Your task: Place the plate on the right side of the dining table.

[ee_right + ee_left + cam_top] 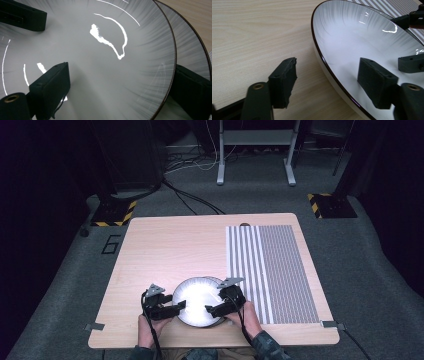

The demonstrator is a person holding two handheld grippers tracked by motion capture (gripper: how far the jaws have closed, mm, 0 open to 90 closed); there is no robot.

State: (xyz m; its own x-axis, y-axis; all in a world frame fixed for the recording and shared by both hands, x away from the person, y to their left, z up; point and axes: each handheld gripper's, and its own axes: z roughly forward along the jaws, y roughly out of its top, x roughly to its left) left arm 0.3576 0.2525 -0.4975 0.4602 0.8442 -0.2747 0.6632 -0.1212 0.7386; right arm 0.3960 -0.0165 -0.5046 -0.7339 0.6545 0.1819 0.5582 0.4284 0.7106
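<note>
White plates (199,300), rims between both grippers' jaws: right (218,309) clamping, left (176,307) straddling, untouching; bare tabletop (170,250) beyond.

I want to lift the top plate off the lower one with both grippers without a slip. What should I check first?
1. Left gripper straddles the plate rim: ok.
2. Left pads press that rim: not ok, gaps show.
3. Left jaws take the top plate alone: cannot tell.
4. Right gripper has one jaw inside the top plate and one under its rim, above the lower plate: ok.
5. Right pads press firmly: cannot tell.
</note>
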